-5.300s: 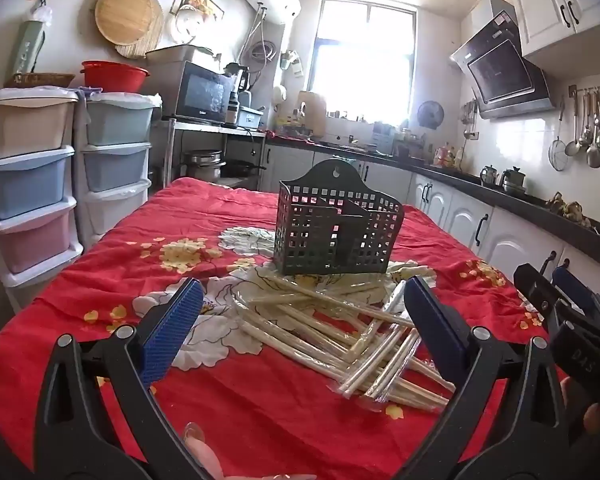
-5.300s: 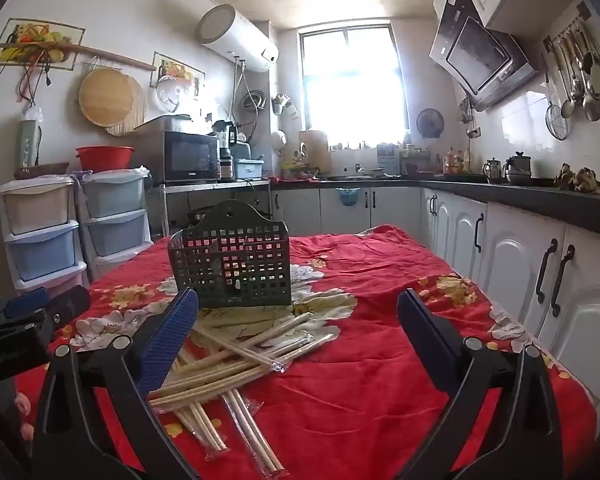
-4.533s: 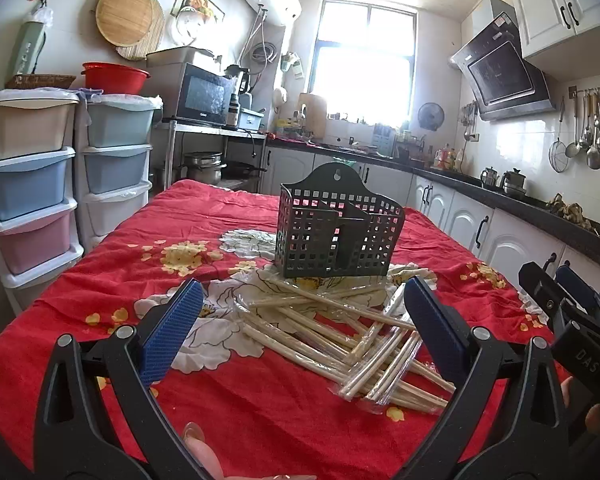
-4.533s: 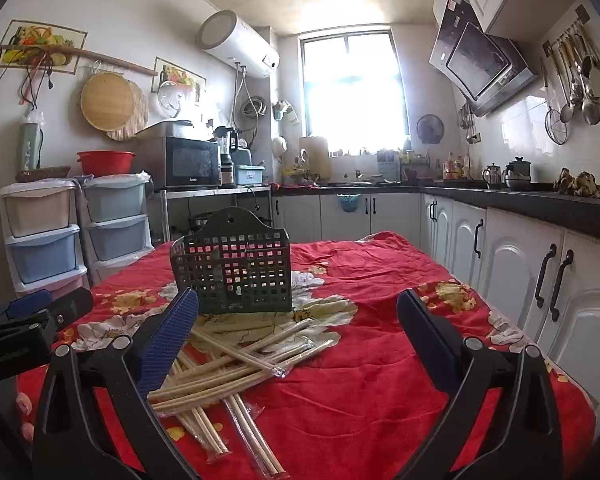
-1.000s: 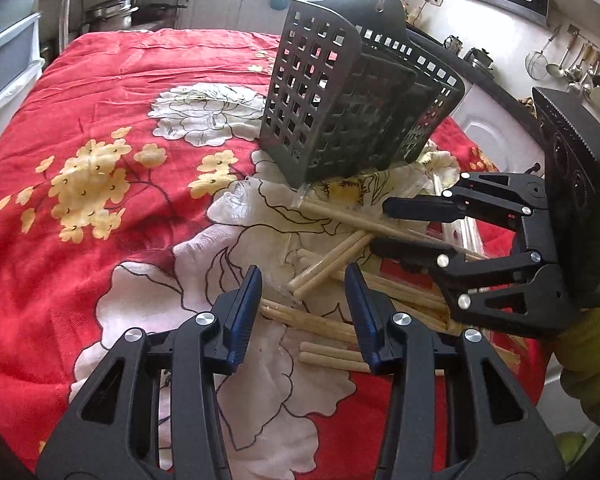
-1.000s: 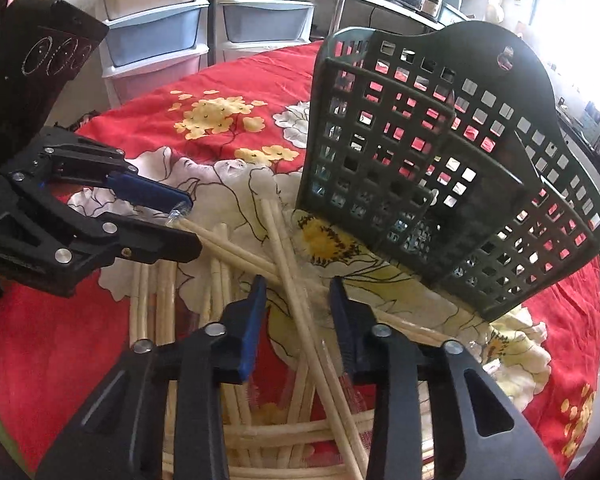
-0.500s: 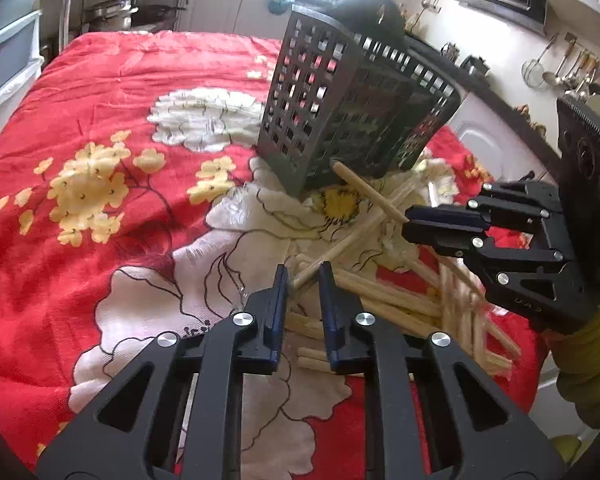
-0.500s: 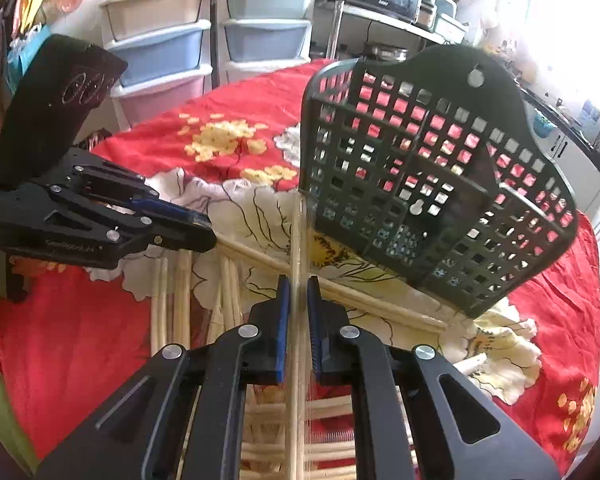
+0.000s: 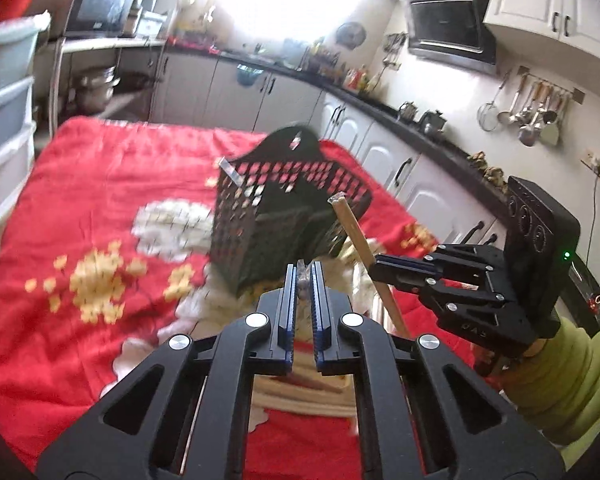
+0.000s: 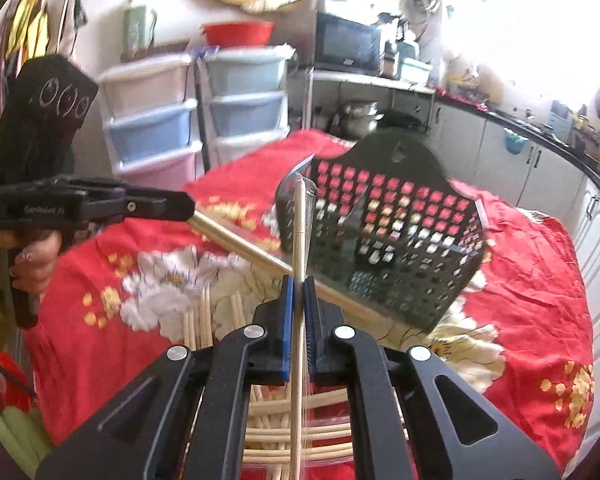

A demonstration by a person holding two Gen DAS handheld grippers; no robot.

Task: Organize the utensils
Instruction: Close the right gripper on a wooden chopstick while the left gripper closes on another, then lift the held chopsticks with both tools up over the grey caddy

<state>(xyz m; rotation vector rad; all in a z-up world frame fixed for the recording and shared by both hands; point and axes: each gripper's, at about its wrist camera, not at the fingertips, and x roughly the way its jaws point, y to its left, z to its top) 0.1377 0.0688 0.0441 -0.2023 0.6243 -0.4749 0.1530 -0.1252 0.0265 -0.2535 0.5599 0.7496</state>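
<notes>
Chopsticks (image 10: 300, 236) (plastic-wrapped) are clamped in both closed grippers, right gripper (image 10: 299, 300) and left gripper (image 9: 304, 280), before the black basket (image 10: 384, 240).

The black basket (image 9: 288, 208) is motion-blurred in the left wrist view, its grid holes smeared, and its near lower corner is hidden behind the left gripper (image 9: 303, 280). What the blue fingers (image 9: 287, 308) pinch shows only as a crinkled tip — too small to name. In the right wrist view, the pile of chopsticks (image 10: 300, 436) below the basket lies mostly behind the right gripper (image 10: 299, 292) — no count is possible.
</notes>
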